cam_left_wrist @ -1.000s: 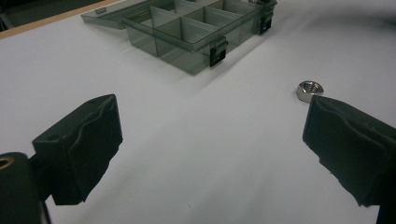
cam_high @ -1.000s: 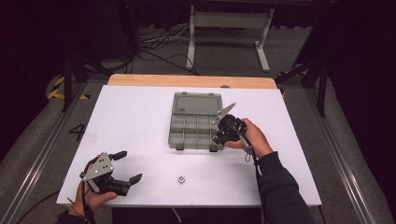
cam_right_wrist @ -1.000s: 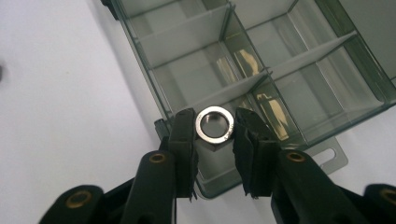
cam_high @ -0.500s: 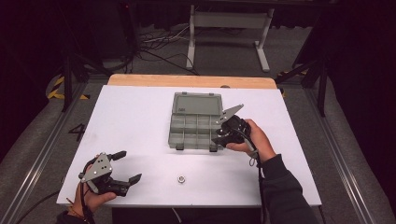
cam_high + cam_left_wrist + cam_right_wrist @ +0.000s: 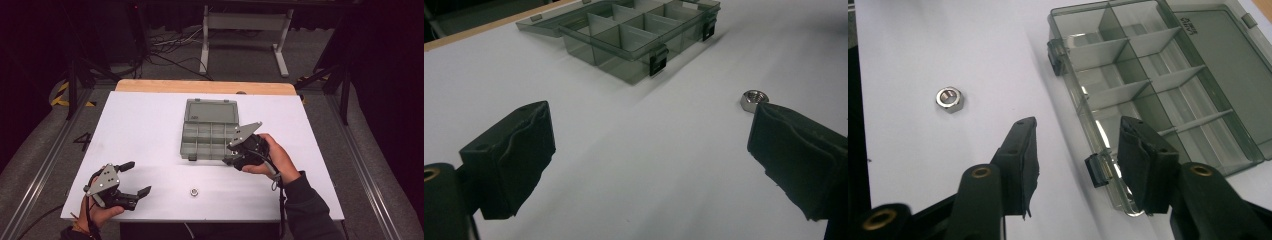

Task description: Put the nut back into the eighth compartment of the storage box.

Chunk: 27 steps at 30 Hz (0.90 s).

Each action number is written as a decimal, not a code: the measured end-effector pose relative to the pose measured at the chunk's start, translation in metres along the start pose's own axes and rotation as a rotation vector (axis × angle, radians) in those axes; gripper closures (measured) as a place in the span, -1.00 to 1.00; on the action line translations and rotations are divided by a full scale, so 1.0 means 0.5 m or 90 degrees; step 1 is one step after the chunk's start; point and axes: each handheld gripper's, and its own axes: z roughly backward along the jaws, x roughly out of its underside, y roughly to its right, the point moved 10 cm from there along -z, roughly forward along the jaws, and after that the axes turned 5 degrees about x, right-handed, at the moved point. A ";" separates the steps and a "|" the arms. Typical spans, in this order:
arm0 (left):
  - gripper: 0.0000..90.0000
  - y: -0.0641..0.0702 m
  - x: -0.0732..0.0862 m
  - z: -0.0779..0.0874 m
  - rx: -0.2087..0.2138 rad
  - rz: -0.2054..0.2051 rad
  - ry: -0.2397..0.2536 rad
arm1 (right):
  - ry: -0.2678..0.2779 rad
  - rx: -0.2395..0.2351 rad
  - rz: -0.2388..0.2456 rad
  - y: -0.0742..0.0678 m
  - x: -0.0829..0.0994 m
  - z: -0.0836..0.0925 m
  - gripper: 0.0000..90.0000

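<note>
The right tongs [image 5: 235, 154] have drawn back from the front right corner of the open compartment box [image 5: 210, 129] since a second ago, and their jaws have just been opening; they stand partly apart with nothing between them. The hex nut [image 5: 193, 191] lies on the tabletop [image 5: 150, 125] in front of the box, unmoved. The left tongs [image 5: 136, 178] gape wide and empty, left of the nut.
</note>
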 end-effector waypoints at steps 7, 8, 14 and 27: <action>-0.88 0.000 0.000 0.000 0.001 -0.003 -0.002 | -0.013 -0.016 0.026 -0.029 -0.009 -0.012 -0.07; -0.88 0.000 -0.001 0.000 0.000 -0.005 -0.002 | -0.015 -0.017 0.030 -0.033 -0.010 -0.013 -0.09; -0.89 0.000 -0.001 0.000 0.000 -0.003 0.001 | -0.023 -0.026 0.045 -0.055 -0.021 -0.026 -0.34; -0.89 0.002 0.001 -0.003 0.004 -0.003 -0.005 | -0.057 -0.060 0.075 -0.111 -0.033 -0.079 -0.63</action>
